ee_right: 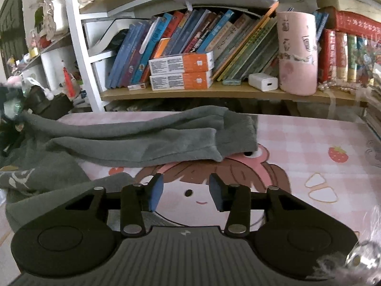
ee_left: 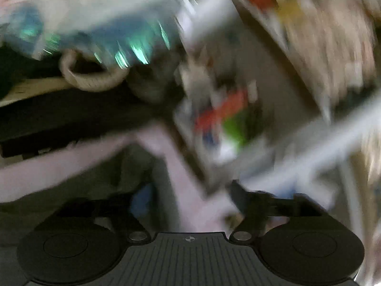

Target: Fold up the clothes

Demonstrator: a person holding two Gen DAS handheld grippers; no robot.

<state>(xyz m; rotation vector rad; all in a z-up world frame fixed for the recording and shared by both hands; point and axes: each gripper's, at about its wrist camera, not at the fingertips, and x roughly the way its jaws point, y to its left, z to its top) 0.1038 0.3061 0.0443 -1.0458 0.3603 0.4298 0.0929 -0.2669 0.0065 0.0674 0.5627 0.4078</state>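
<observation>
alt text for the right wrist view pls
The open right gripper hovers over a pink cartoon desk mat, empty, with a grey garment lying just beyond its fingertips. Behind it a shelf holds leaning books.

The right wrist view sits low and close over the pink checked cartoon-print table (ee_right: 297,143), facing level toward the wooden bookshelf of leaning books (ee_right: 214,90) just behind it. The left wrist view is heavily motion-blurred, tilted, aimed at smeared white shelving (ee_left: 309,147); shared scenery cannot be told.
</observation>
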